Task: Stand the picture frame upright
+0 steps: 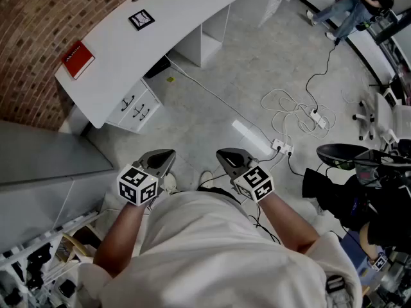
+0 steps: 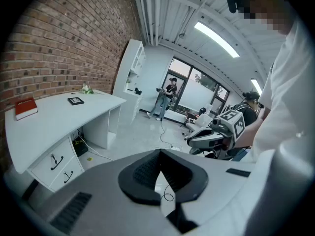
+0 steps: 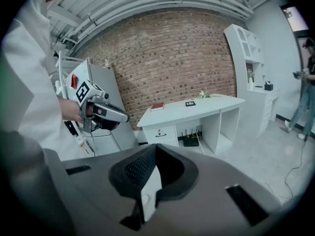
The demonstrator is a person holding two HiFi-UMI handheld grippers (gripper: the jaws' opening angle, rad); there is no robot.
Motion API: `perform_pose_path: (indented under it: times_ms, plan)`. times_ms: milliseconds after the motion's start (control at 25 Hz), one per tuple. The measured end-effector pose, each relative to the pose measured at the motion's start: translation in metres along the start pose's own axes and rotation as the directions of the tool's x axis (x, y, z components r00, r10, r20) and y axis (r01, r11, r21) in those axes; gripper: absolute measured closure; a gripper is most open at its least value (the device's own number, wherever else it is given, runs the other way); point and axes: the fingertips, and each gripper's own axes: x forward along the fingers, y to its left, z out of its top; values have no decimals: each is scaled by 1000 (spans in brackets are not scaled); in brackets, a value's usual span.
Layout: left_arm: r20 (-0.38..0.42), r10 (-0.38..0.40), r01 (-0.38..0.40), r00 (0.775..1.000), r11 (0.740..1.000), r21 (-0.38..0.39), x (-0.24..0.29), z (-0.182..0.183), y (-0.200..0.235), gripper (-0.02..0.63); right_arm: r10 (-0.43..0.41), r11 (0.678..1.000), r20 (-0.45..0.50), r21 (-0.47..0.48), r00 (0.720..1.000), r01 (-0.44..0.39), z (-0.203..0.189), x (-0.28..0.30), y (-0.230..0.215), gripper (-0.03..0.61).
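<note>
Rough brick, smooth white desk, matt grey plastic

The brick wall (image 1: 32, 31) is coarse, matt red-brown. The desk (image 1: 128, 50) has a smooth, white, matt top. The floor (image 1: 257, 63) looks like smooth grey concrete with a faint sheen. The left gripper (image 1: 162, 161) and right gripper (image 1: 231, 159) have matt grey plastic shells and black, finely dimpled pads (image 2: 140, 168). The person's shirt (image 1: 218, 249) is creased white cloth. The picture frame (image 1: 141, 19) is too small to judge its finish.
</note>
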Motion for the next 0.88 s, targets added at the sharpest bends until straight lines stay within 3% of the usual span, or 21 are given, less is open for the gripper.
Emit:
perform_pose_path:
  times_ms: [520,880]
  plan:
    - [47,41,-39,998,998,-53,-3,14,21,618,19,999,-2,25,1000,-19,13,23,-12,575]
    - [76,28,-24,997,999,-46,22,54,106,617,-2,1000,-13,21,1000,2,62,95,-53,571]
